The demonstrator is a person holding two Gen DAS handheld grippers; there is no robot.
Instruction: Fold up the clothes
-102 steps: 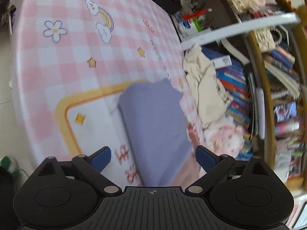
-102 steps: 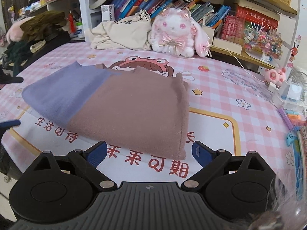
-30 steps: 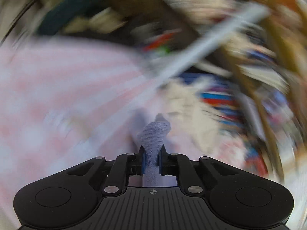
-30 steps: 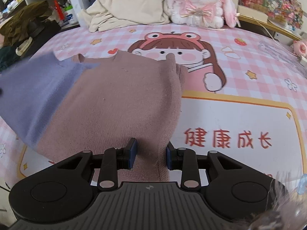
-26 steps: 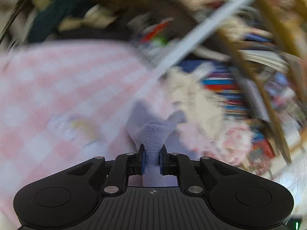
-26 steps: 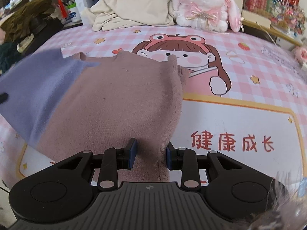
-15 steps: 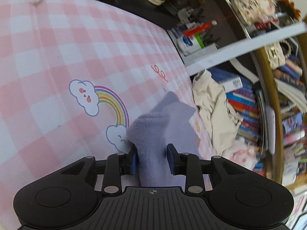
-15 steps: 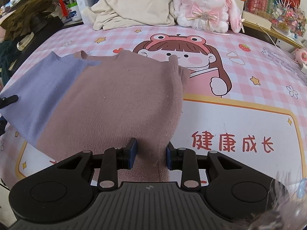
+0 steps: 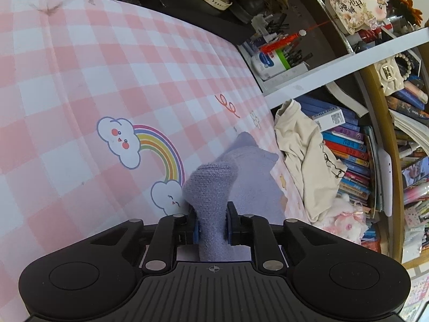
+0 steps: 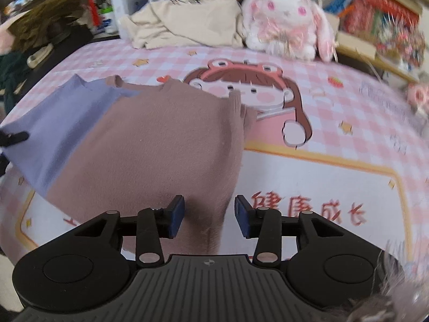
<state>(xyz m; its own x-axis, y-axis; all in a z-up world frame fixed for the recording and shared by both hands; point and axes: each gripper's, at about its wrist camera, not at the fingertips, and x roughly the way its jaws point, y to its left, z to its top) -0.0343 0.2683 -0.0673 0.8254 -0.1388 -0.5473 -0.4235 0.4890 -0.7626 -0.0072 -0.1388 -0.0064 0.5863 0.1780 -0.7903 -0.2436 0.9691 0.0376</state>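
Note:
A folded knit garment, brown (image 10: pixel 161 145) with a lilac part (image 10: pixel 61 123), lies on the pink checked tablecloth (image 10: pixel 335 145). My left gripper (image 9: pixel 211 222) is shut on the lilac edge (image 9: pixel 211 187), which bunches up between its fingers; its tip shows at the left edge of the right wrist view (image 10: pixel 13 138). My right gripper (image 10: pixel 209 216) is at the brown near edge, its jaws parted a little around the fabric without pinching it.
A cream garment (image 10: pixel 185 24) and a plush rabbit (image 10: pixel 287 21) lie at the table's far edge, against shelves of books (image 9: pixel 348 145). Dark clothes (image 10: pixel 43 32) are heaped at the far left. A white bottle (image 9: pixel 268 63) stands on a shelf.
My right gripper's jaws have widened off the brown edge, and its view is now blurred by motion. My left gripper stays shut on the lilac edge, now held low over the table.

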